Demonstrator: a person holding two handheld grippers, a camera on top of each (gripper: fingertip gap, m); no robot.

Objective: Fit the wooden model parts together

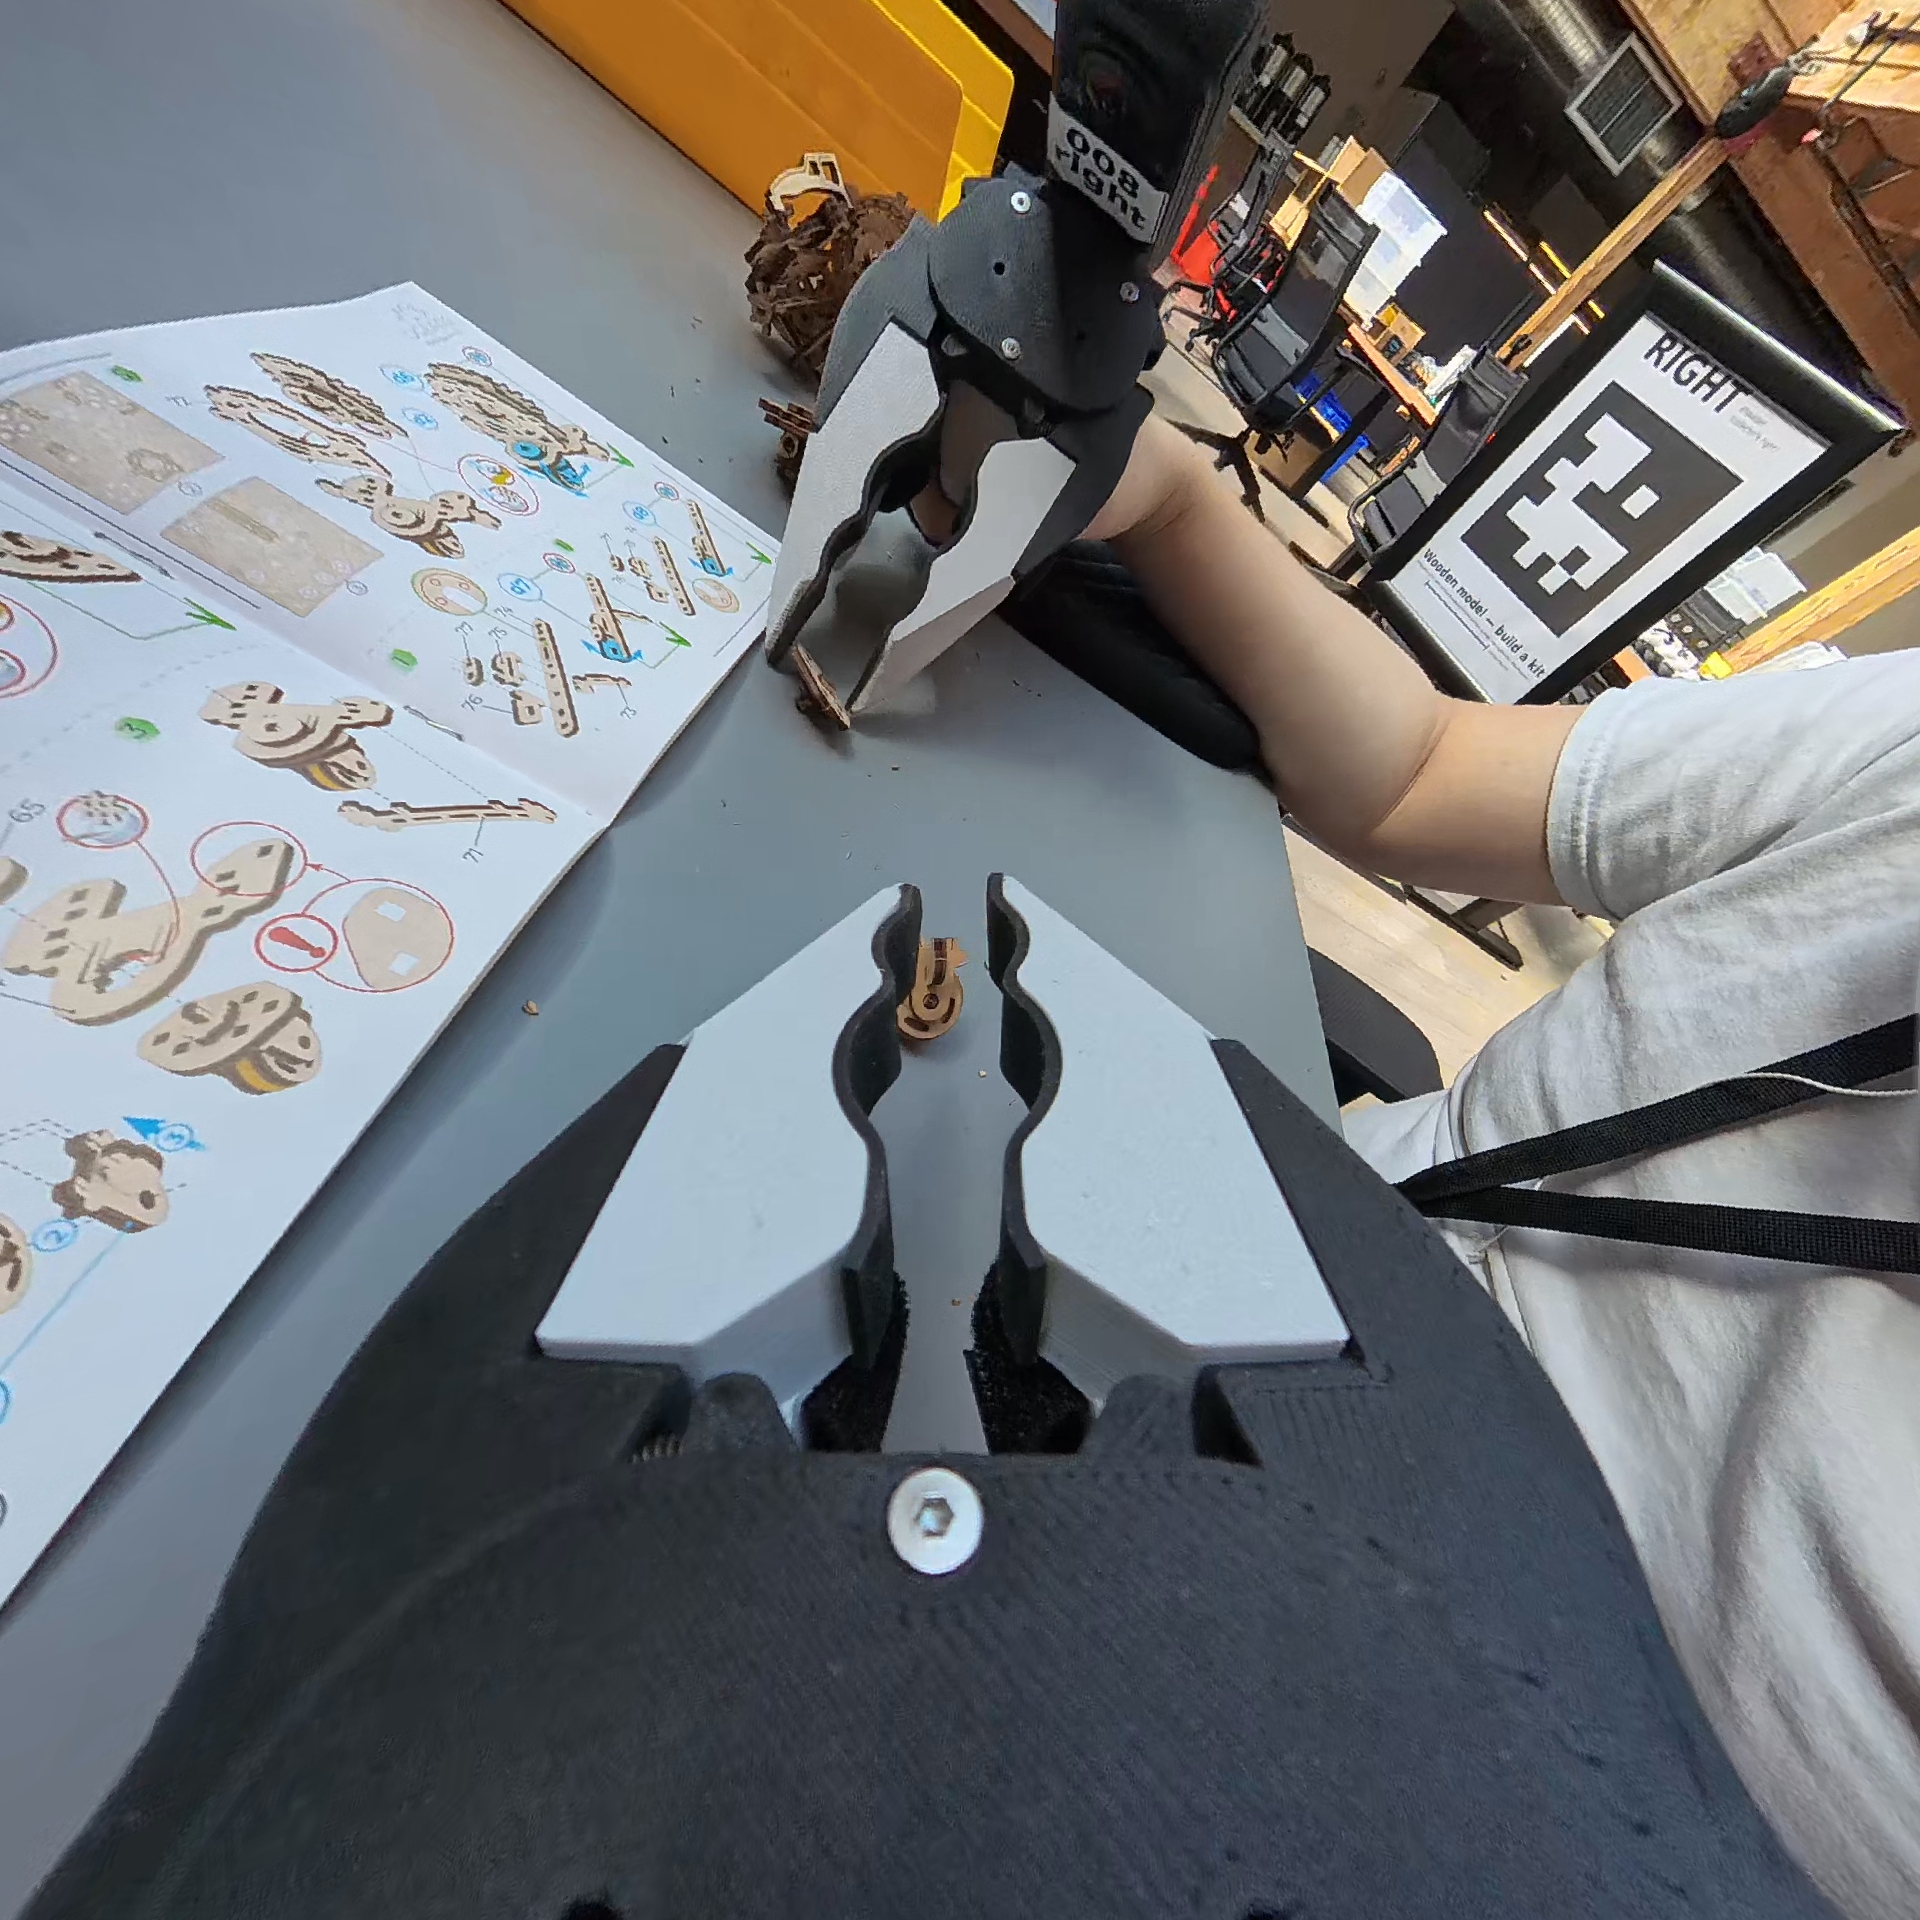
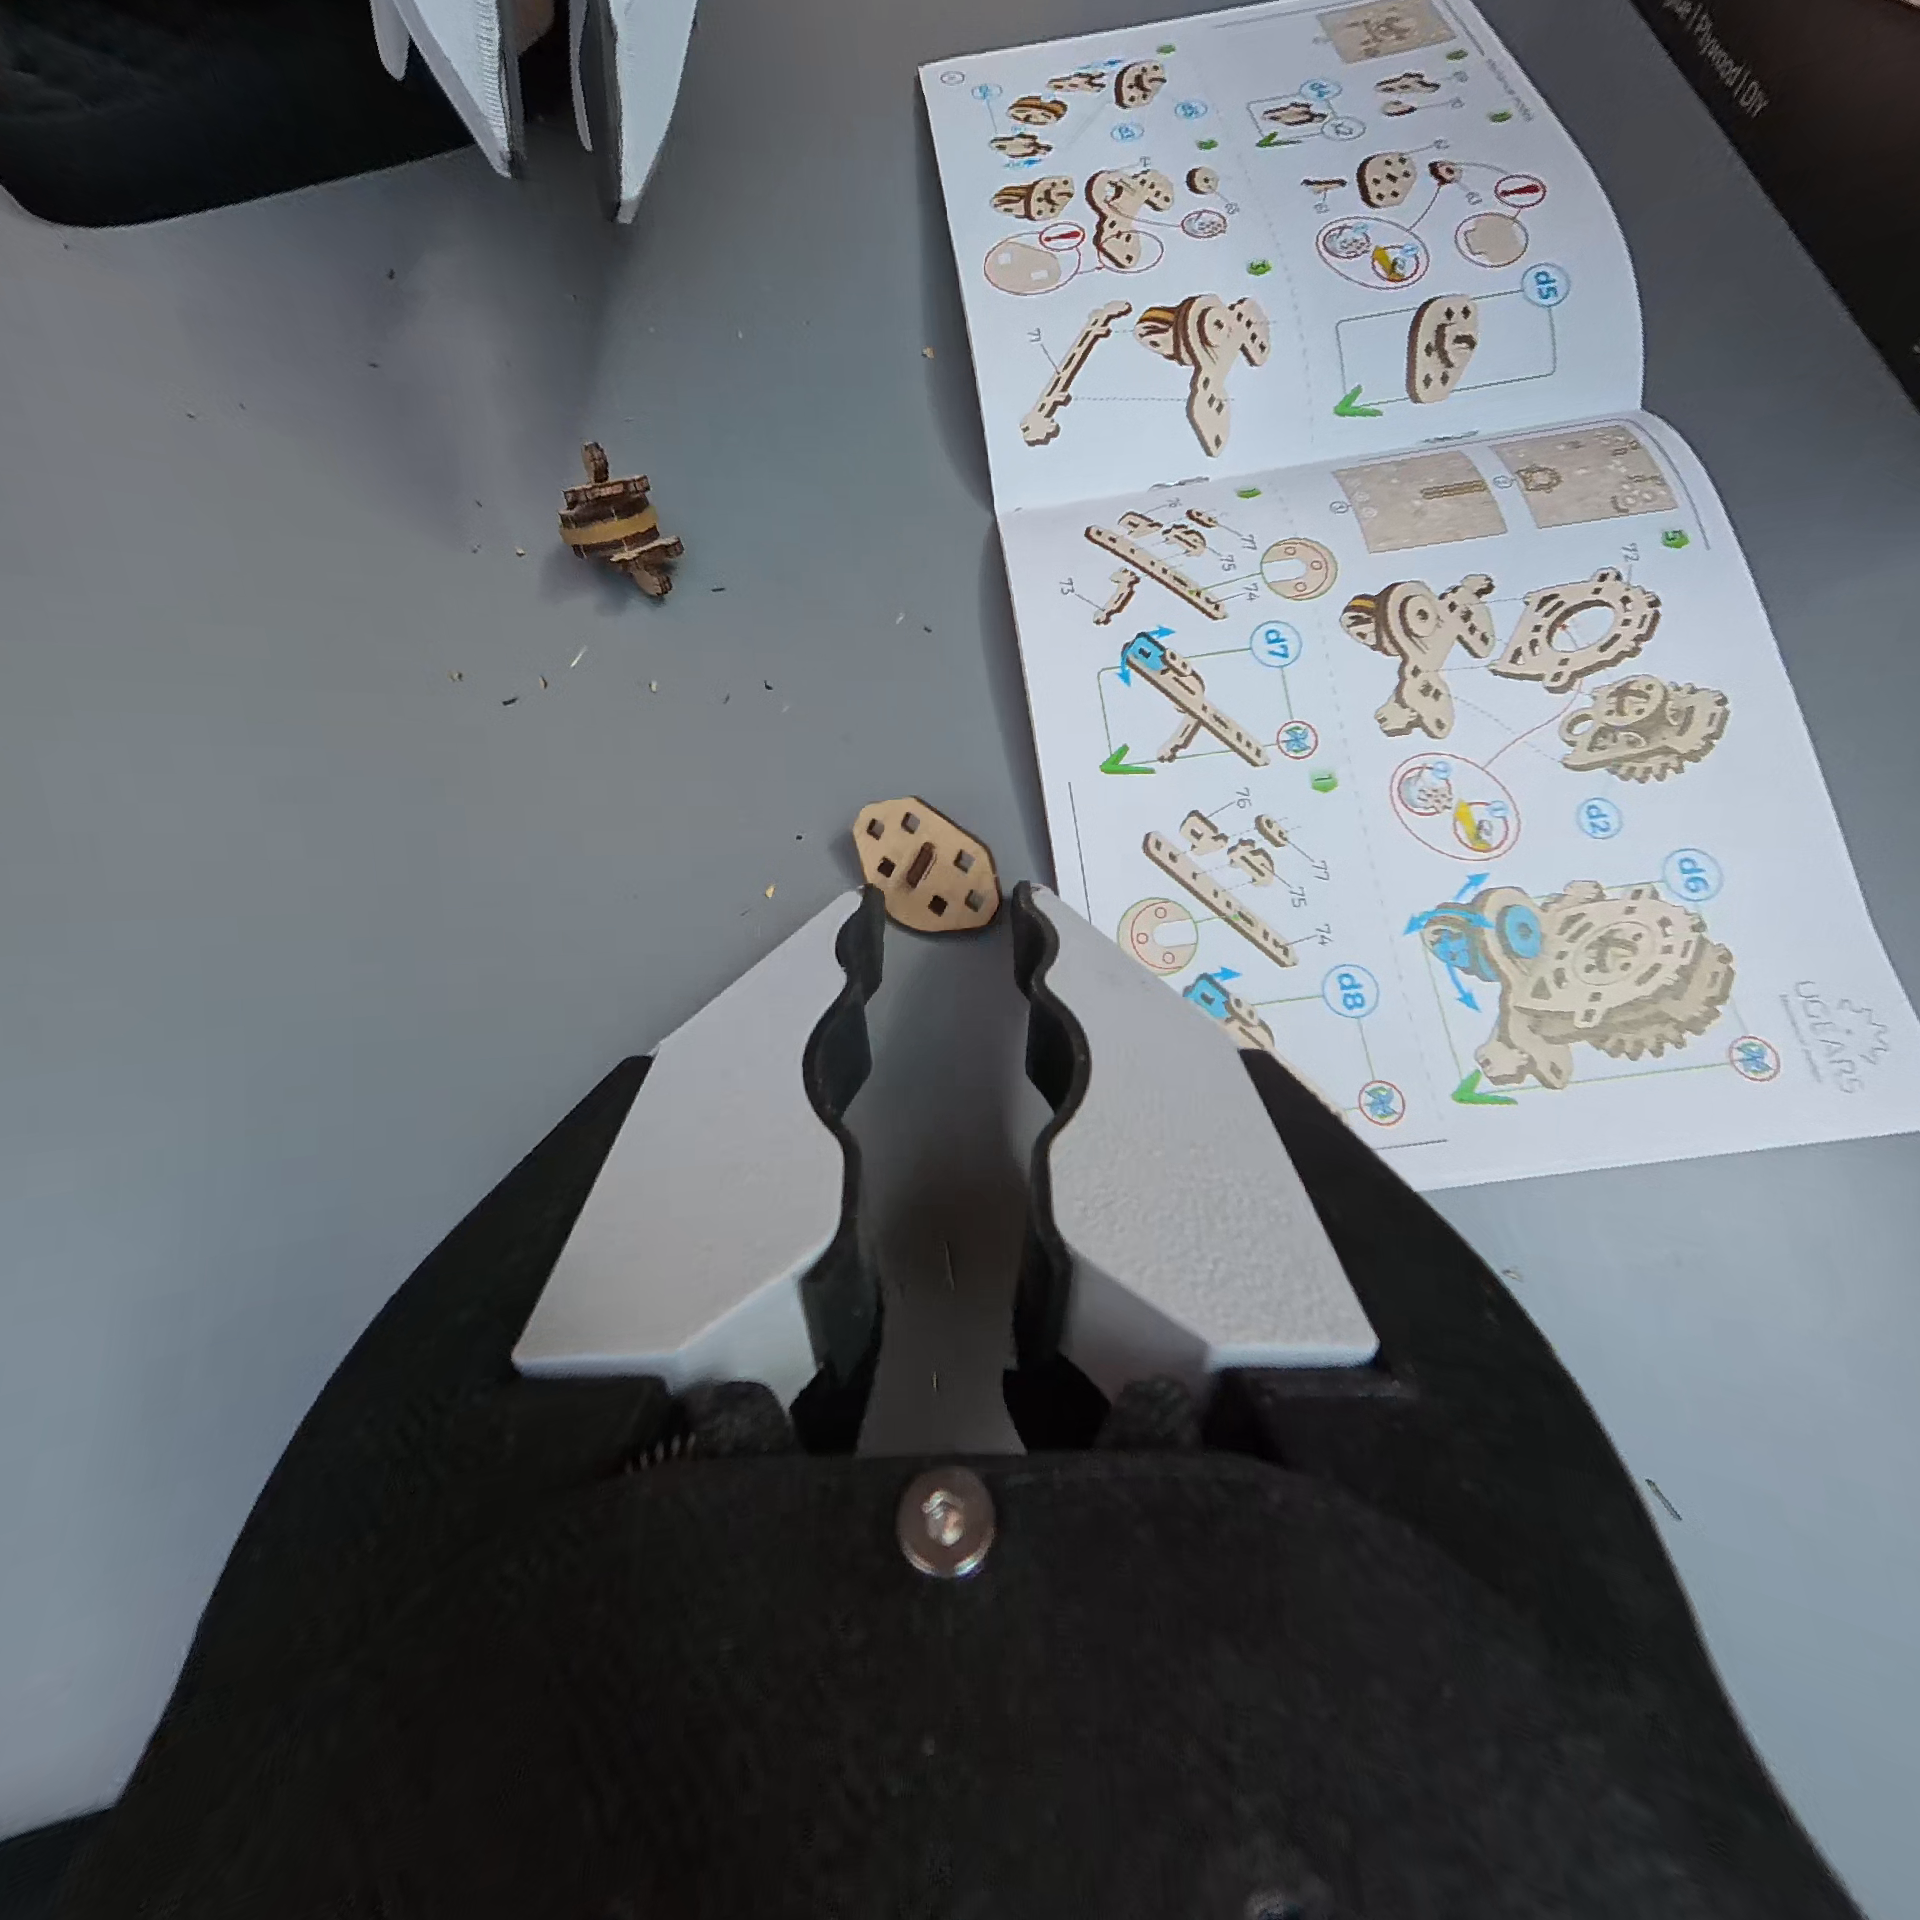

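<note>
Thin, light, brittle plywood plate [image 2: 925,871] at centre frame, best pinched across its edges; both the right gripper [image 2: 943,902] and left gripper [image 1: 948,902] released, the left astride a small wooden subassembly [image 1: 931,992] on the desk [image 1: 727,831].

Lighting was pretty even and bright in both views, soft overhead light with no harsh glare. The grey table [image 2: 312,935] only showed faint, short shadows, like the one under the oval wooden plate [image 2: 925,868] right at the right gripper [image 2: 945,914] tips. Heavy fisheye bending at the edges: the instruction booklet [image 1: 260,727] curved off to the left of the left gripper [image 1: 945,904]. The black body nearest each lens looked soft, and the far background was a bit washed out.
</note>
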